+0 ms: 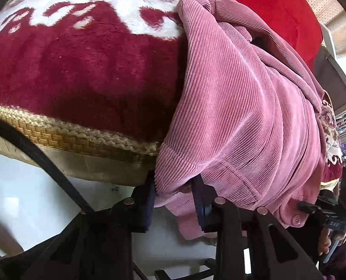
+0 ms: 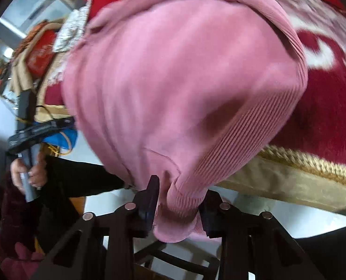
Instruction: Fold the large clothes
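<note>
A large pink corduroy garment [image 1: 231, 93] lies bunched on a dark red plush blanket [image 1: 79, 70] and hangs over the bed's front edge. My left gripper [image 1: 175, 200] is shut on its lower hem, the ribbed cloth pinched between the two dark fingers. In the right wrist view the same garment [image 2: 173, 81] fills the middle. My right gripper [image 2: 178, 206] is shut on a rolled fold of its hem. A button [image 1: 296, 219] shows on the hanging edge. Each view catches the other hand-held gripper at its side.
The blanket [image 2: 324, 105] has a white pattern and a gold braided trim [image 1: 68, 133] along the bed edge. Below lies a pale floor [image 1: 21, 186]. A hand [image 2: 28, 172] grips the other tool's handle. Red cushions and clutter [image 2: 40, 53] sit at the far left.
</note>
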Demonstrator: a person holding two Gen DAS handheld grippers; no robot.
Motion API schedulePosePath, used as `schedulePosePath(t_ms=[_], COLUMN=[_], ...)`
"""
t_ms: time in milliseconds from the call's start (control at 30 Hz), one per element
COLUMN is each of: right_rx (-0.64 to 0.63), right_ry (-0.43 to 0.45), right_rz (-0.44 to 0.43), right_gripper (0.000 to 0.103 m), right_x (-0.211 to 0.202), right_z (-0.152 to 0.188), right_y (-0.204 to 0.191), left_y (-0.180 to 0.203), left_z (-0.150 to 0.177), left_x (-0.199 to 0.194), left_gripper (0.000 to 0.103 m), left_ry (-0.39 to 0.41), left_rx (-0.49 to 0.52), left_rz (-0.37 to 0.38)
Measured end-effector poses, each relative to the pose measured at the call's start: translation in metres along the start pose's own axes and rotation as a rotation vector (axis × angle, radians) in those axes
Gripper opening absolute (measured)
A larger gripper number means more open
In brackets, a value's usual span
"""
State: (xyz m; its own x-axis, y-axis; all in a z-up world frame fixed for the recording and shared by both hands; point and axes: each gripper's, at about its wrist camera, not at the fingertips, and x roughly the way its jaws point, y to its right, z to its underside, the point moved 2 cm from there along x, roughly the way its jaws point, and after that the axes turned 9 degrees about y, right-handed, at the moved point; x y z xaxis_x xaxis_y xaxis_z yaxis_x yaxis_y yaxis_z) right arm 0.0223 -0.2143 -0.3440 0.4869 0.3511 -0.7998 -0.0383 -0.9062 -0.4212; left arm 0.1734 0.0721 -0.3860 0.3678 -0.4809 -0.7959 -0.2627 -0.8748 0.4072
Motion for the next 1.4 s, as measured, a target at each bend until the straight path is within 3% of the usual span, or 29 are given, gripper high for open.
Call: schedulePosePath(t_ms=[33,67,100,133,167,200,267,300,333,367,400,500,667,867,1000,1133,1233,1300,1367,1400], right_rx=[-0.006,-0.007,0.006,0.030,0.051,0.072,0.067,0.054,0.052,0.044,0.032,-0.028,-0.099,-0.067,0.027,0.230,0.474,0.637,0.723,0.768], right_ry=[0.002,-0.001,-0.012,-0.033,-0.052,-0.063,-0.047,-0.042,-0.046,-0.053,-0.057,-0.029,0.136,0.374,0.535,0.666,0.650,0.589,0.531,0.495], right_rz=[-0.007,-0.005,0.006,0.022,0.030,0.024,0.023,0.030,0.047,0.068,0.062,0.019,-0.158,-0.265,-0.280,-0.284,-0.343,-0.377,-0.385,-0.390], right_gripper=[0.034,0.037,0.039,0.058,0.069,0.074,0.074,0.063,0.036,0.026,0.024,0.018,0.017,0.017,0.017,0.017,0.021,0.022,0.026,0.028], right_x=[0.000,0.001,0.004,0.008,0.013,0.018,0.025,0.024,0.025,0.024,0.020,-0.006,-0.083,-0.141,-0.154,-0.151,-0.114,-0.074,-0.043,-0.025], right_z=[-0.003,-0.002,-0.003,-0.002,-0.001,-0.001,-0.001,0.006,0.007,0.006,0.005,0.000,-0.033,-0.094,-0.142,-0.203,-0.238,-0.249,-0.251,-0.249], right_y=[-0.001,0.001,0.004,0.009,0.012,0.015,0.016,0.020,0.019,0.018,0.016,-0.002,-0.033,-0.035,-0.014,0.046,0.107,0.149,0.171,0.183], left_y=[0.000,0.000,-0.003,-0.005,-0.004,-0.008,-0.011,-0.012,-0.011,-0.010,-0.007,-0.003,0.011,0.031,0.027,0.032,0.027,0.022,0.013,0.008], left_z=[0.000,0.000,0.001,0.000,0.002,0.002,0.000,-0.002,-0.002,-0.002,0.000,0.002,-0.005,-0.050,-0.125,-0.203,-0.233,-0.241,-0.238,-0.238], left_x=[-0.001,-0.001,0.000,-0.001,0.000,0.001,0.007,0.009,0.010,0.010,0.010,0.002,-0.039,-0.090,-0.103,-0.074,-0.031,0.012,0.041,0.046], left_gripper=[0.032,0.046,0.073,0.082,0.085,0.085,0.085,0.080,0.071,0.041,0.023,0.012,0.011,0.011,0.011,0.011,0.011,0.011,0.014,0.014], left_ry=[0.001,0.002,-0.002,-0.003,-0.001,0.000,0.003,0.008,0.009,0.003,-0.007,0.014,0.115,0.243,0.317,0.414,0.415,0.350,0.305,0.294], left_rx=[0.004,0.008,0.005,0.000,-0.004,-0.004,-0.008,-0.007,-0.002,0.004,0.006,0.035,0.047,0.075,0.023,-0.061,-0.154,-0.223,-0.281,-0.321], left_rz=[0.002,-0.006,-0.013,-0.018,-0.021,-0.019,-0.030,-0.035,-0.025,0.000,0.041,0.048,0.182,0.300,0.338,0.261,0.209,0.145,0.098,0.104])
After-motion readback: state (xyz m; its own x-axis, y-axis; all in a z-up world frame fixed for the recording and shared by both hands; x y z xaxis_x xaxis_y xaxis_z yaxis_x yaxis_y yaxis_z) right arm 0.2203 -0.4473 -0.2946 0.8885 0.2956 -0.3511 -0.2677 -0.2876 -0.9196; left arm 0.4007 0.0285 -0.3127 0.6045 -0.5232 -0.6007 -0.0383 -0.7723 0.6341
